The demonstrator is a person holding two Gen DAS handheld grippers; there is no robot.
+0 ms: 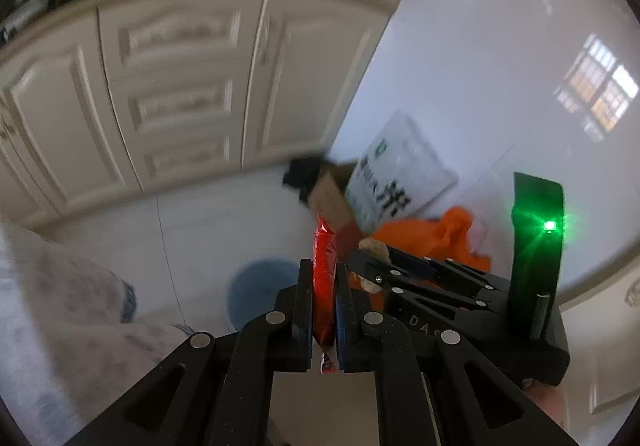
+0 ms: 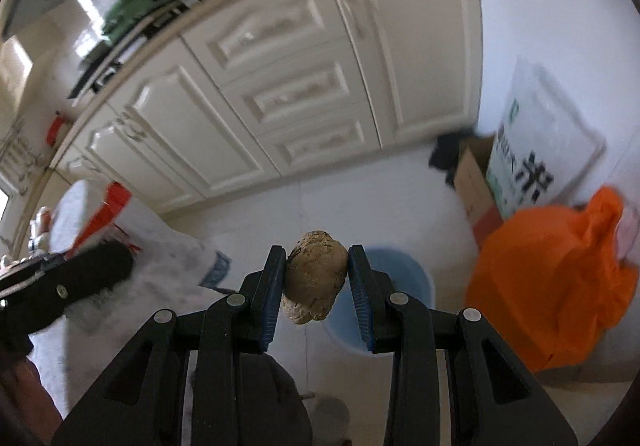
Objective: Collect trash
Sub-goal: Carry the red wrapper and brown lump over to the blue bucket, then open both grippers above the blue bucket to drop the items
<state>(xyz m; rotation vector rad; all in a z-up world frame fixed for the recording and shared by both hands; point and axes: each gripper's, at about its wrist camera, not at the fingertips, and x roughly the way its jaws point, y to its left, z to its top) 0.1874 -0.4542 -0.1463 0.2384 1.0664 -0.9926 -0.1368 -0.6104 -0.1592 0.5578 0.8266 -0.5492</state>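
Red foil wrapper [image 1: 325, 286] sits clamped flat between the jaws of the left gripper [image 1: 325, 310], and the right gripper [image 2: 316, 286] has its jaws pressed on a tan crumpled lump [image 2: 314, 278], probably wadded paper or a dried scrap. Both pieces of trash hang above the white tiled floor [image 2: 340, 198], with a blue bin [image 2: 404, 286] directly below the lump. To finish the carry well, I would bring each gripper over the bin's mouth before letting go, since the light wrapper could drift sideways. What lies inside the bin I cannot tell; it is blurred. Near the cabinet [image 1: 180, 94], 1 cardboard box [image 2: 474, 182] holds a white printed bag [image 2: 536, 142], and an orange plastic bag [image 2: 556, 286] slumps beside it.
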